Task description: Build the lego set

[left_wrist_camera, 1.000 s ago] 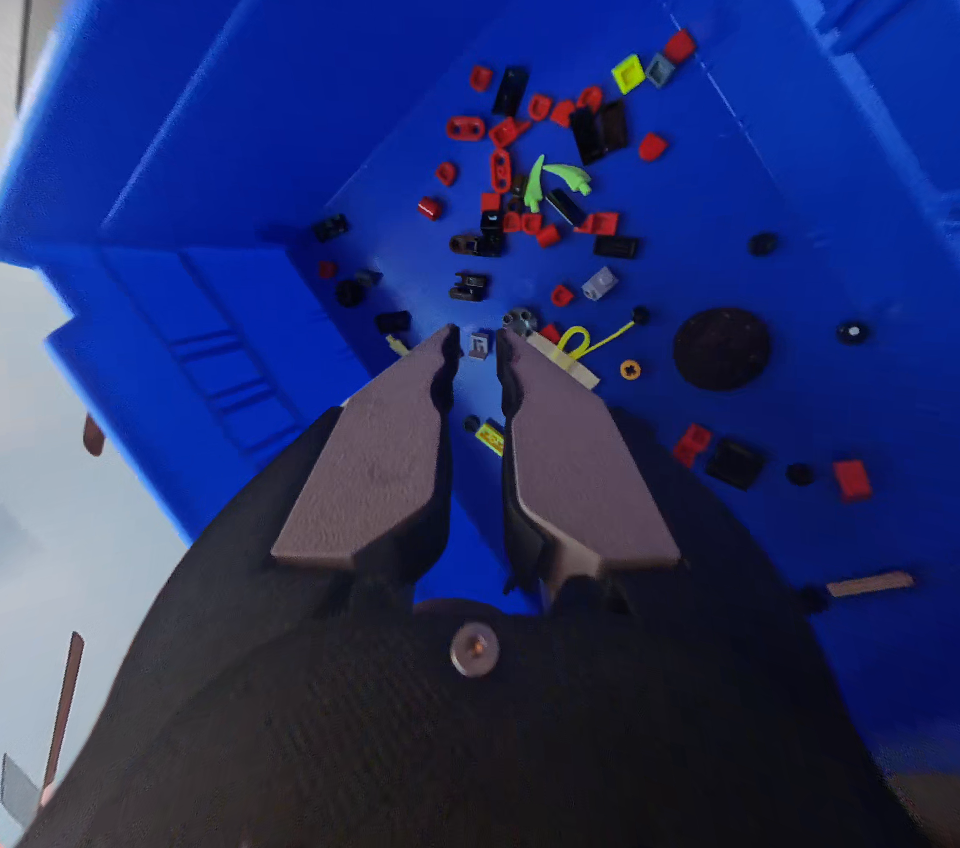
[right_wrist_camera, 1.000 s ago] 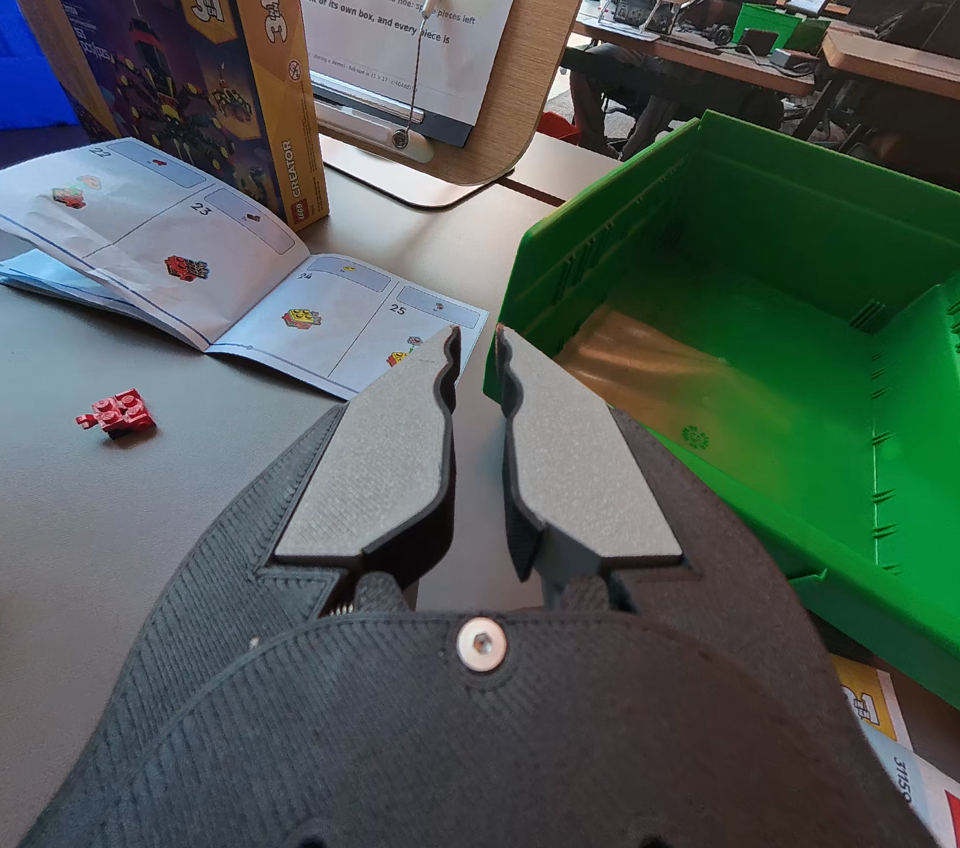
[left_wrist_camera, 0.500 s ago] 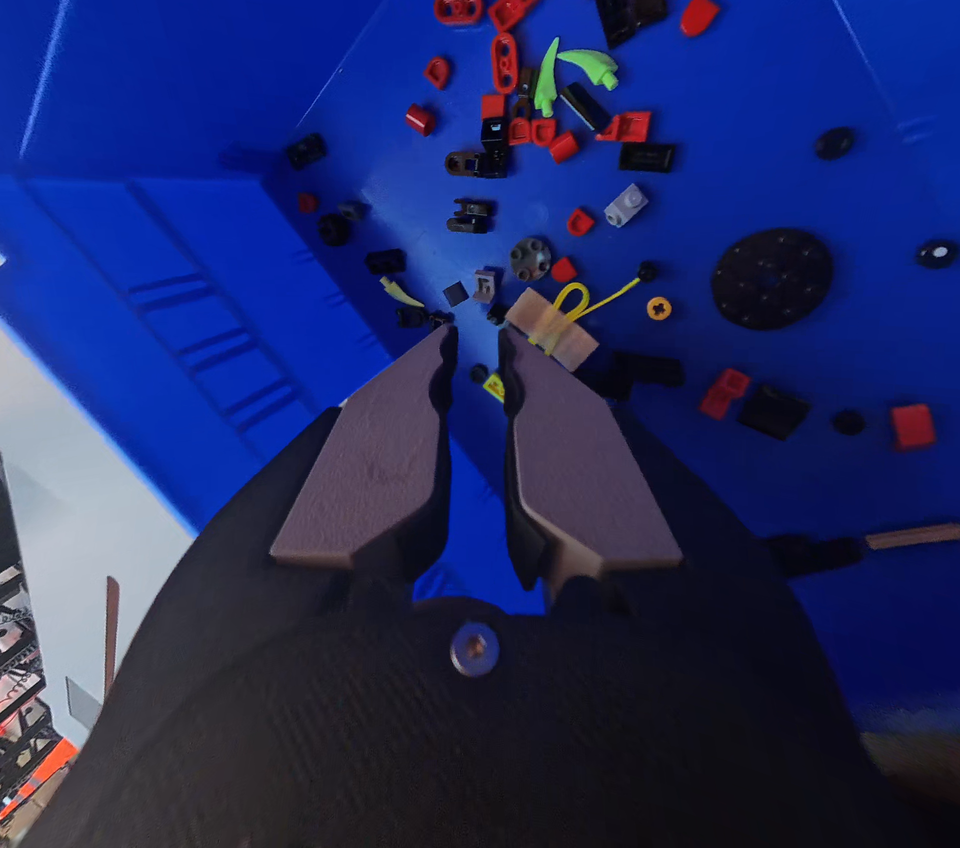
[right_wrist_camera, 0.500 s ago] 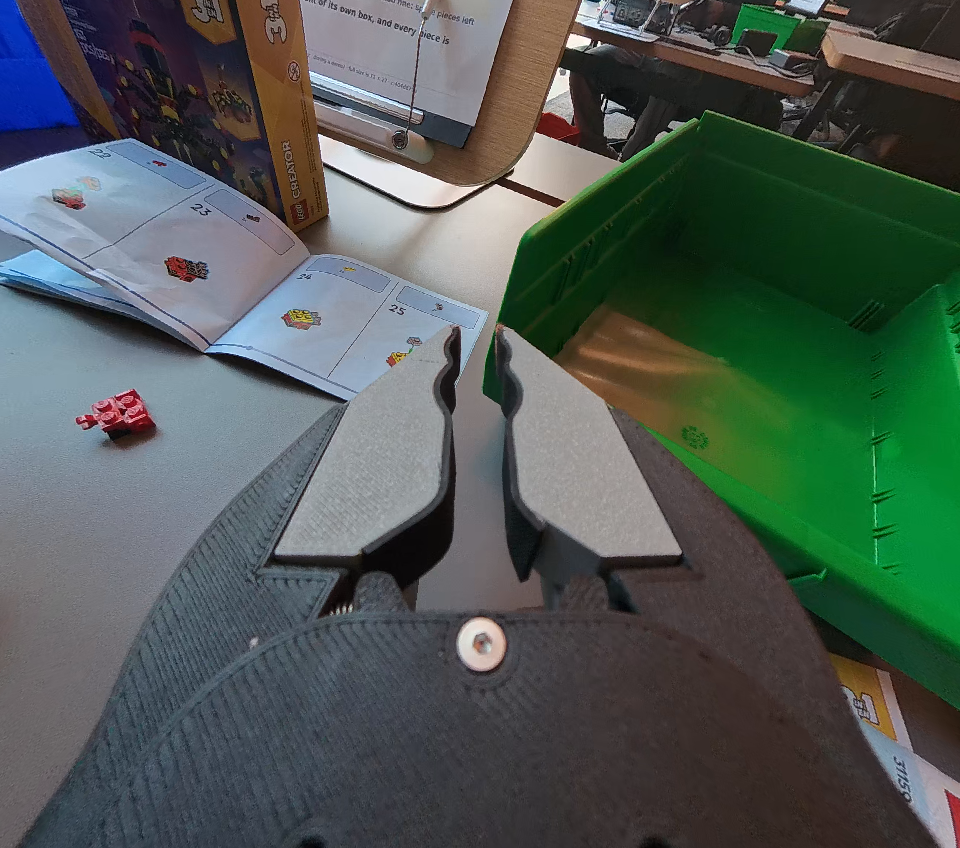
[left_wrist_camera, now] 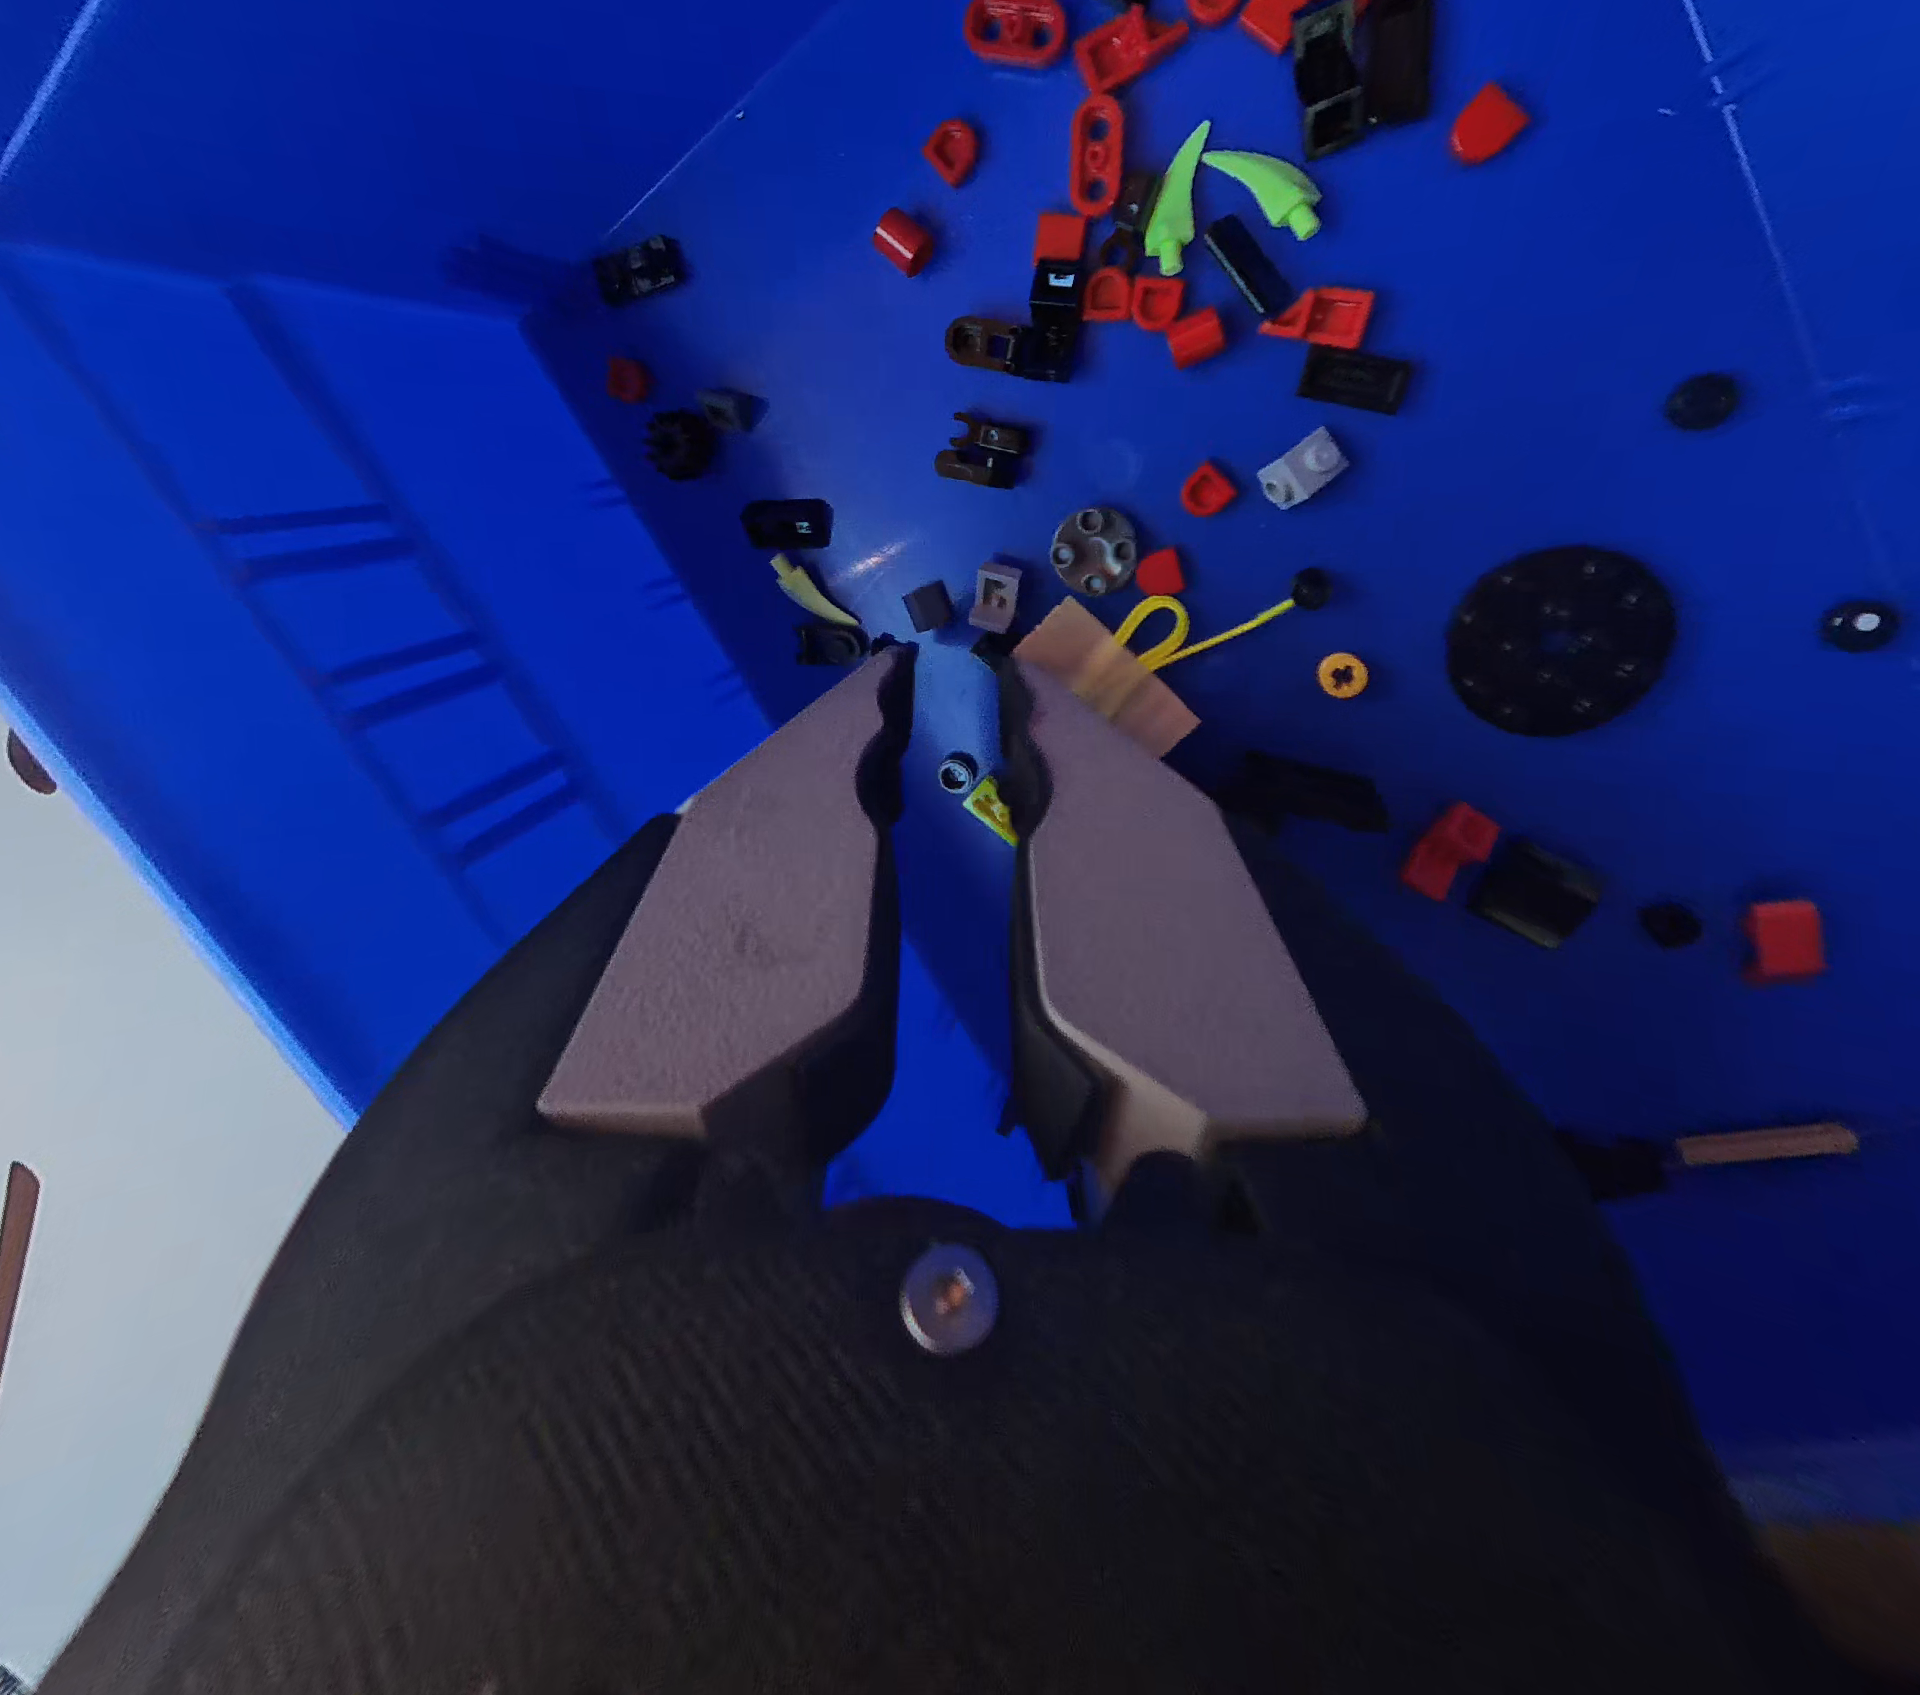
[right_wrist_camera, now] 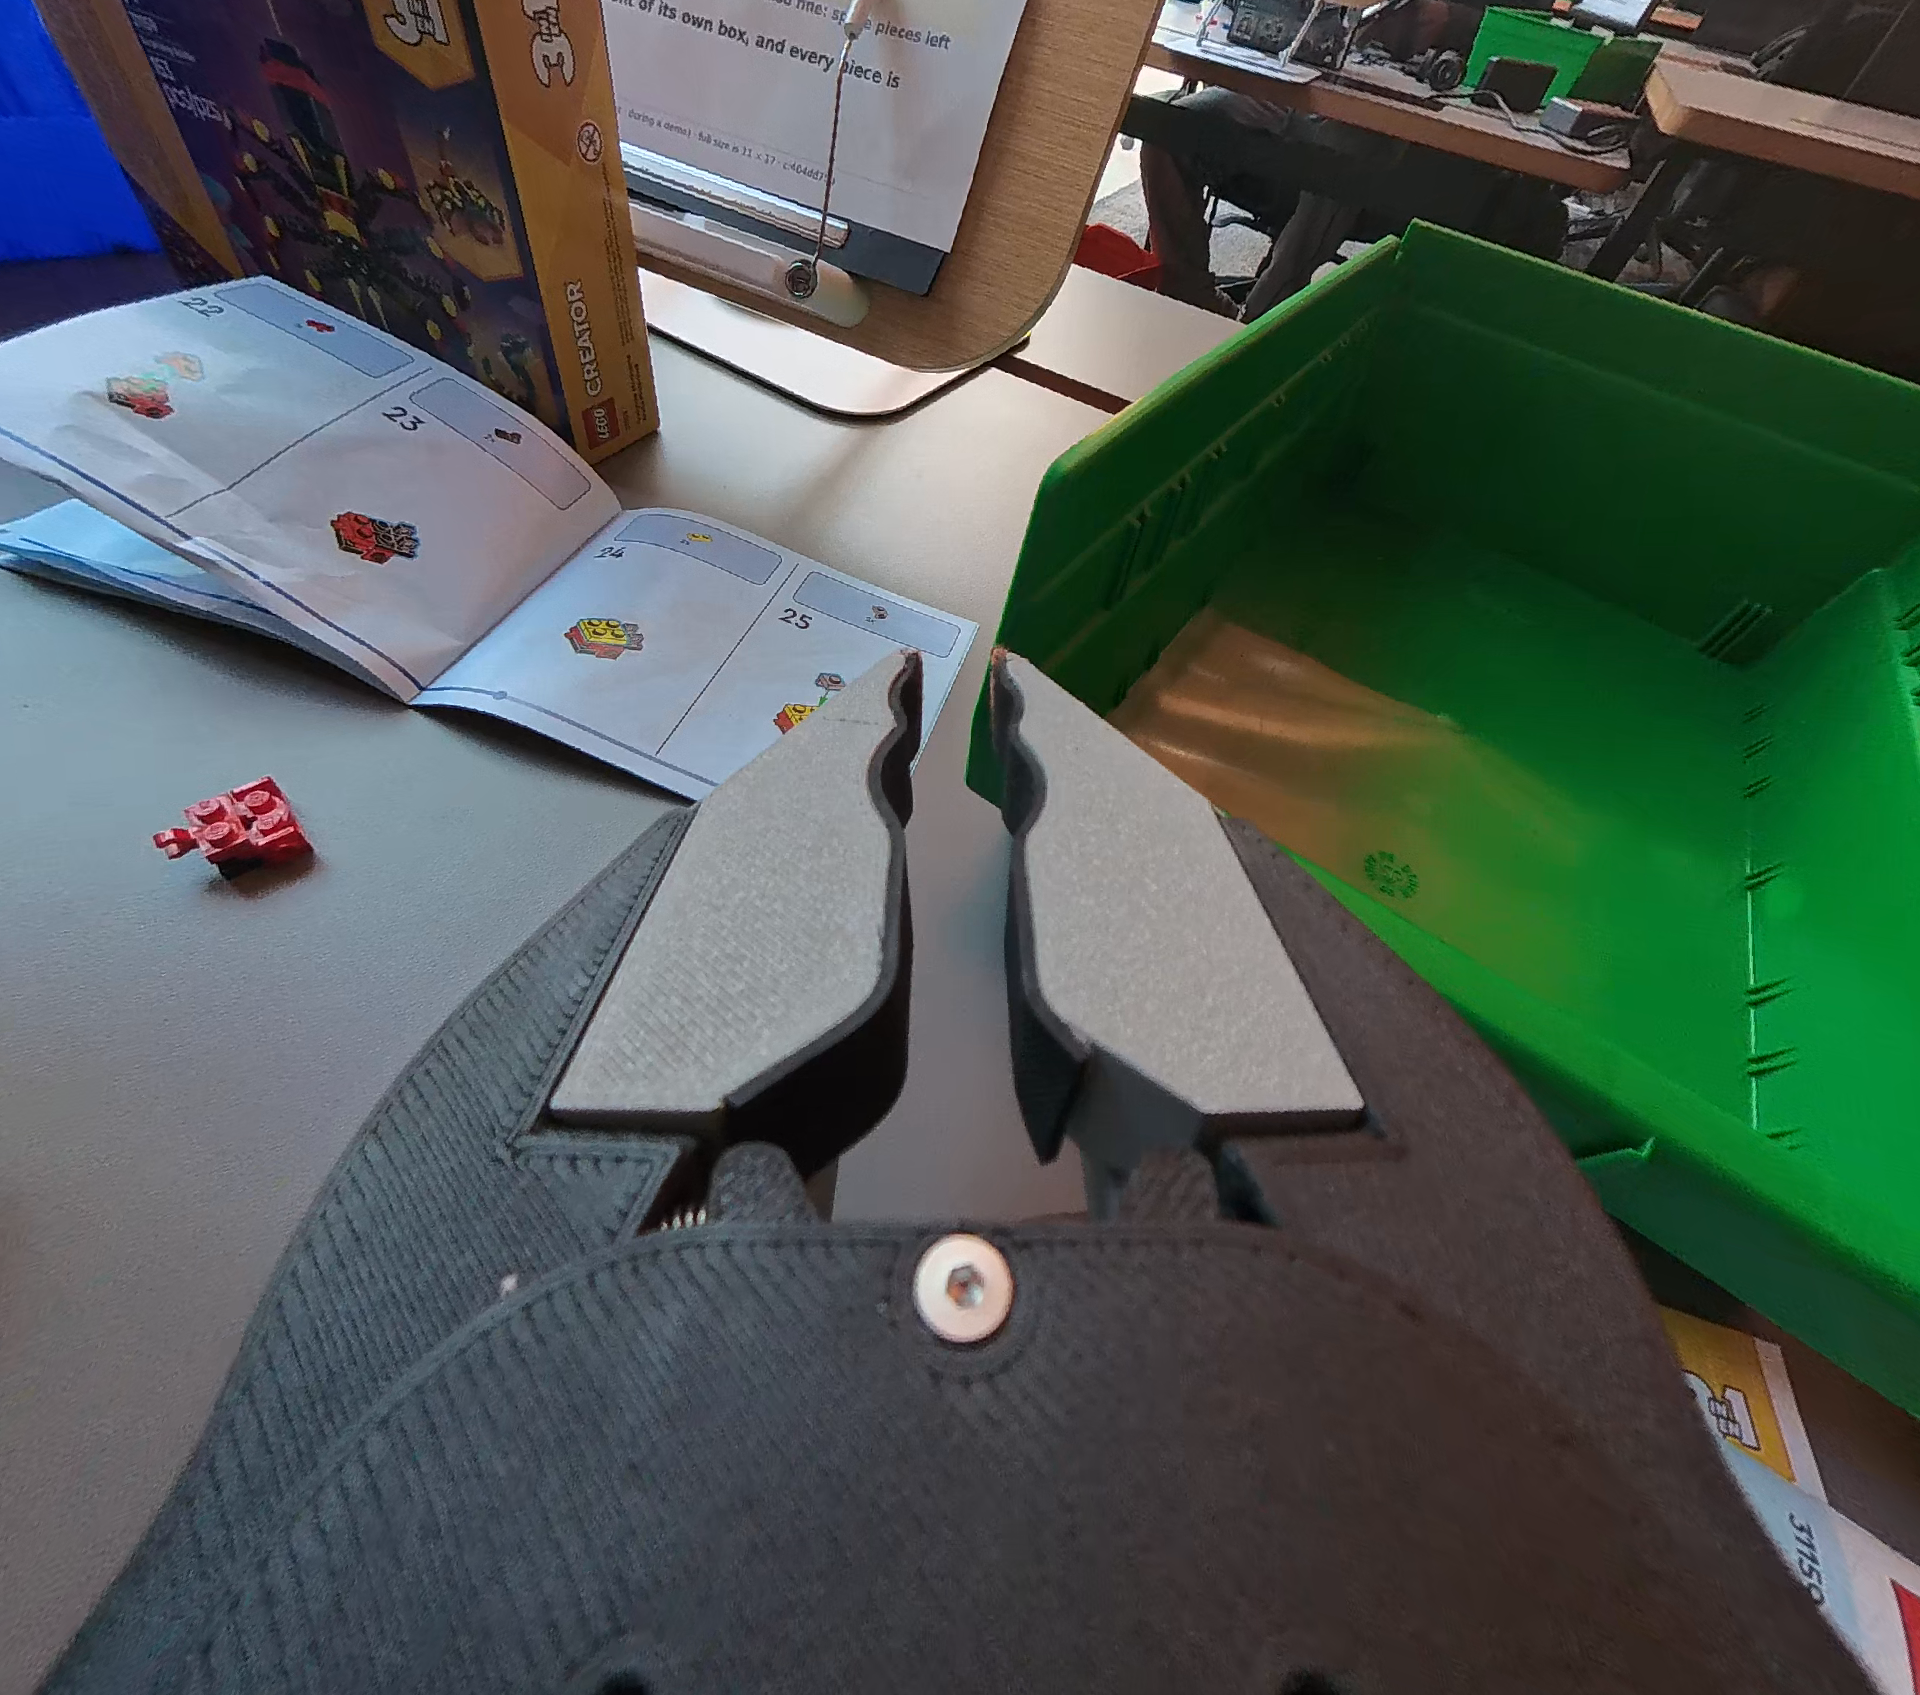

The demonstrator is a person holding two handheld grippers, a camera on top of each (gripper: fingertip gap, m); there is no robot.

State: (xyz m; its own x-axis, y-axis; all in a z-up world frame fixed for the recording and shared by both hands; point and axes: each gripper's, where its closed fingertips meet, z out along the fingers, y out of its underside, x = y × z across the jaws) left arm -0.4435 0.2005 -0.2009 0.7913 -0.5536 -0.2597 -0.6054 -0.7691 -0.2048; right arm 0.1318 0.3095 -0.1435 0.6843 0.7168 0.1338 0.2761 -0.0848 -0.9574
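My left gripper (left_wrist_camera: 951, 658) hangs inside the blue bin (left_wrist_camera: 416, 87), tips just above its floor, jaws a narrow gap apart and empty. A small black round stud (left_wrist_camera: 956, 775) and a small yellow piece (left_wrist_camera: 992, 809) lie on the floor between the fingers. Several red, black and grey pieces are scattered beyond. A tan piece with a yellow string (left_wrist_camera: 1107, 674) touches the right fingertip's side. My right gripper (right_wrist_camera: 954, 658) hovers over the grey table, jaws a narrow gap apart, empty. A small red brick assembly (right_wrist_camera: 237, 824) sits on the table to its left.
A black round plate (left_wrist_camera: 1558, 639) and lime green claws (left_wrist_camera: 1226, 191) lie in the blue bin. An open instruction booklet (right_wrist_camera: 468, 544), the set's box (right_wrist_camera: 332, 118) and a board with a printed sheet (right_wrist_camera: 935, 35) stand behind. A green bin (right_wrist_camera: 1558, 606) stands on the right. My right fingertips sit around 60 cm from my left ones.
My left gripper has moved forward and deeper into the blue bin, so the pieces slid down the view toward its tips. The right gripper has not moved.
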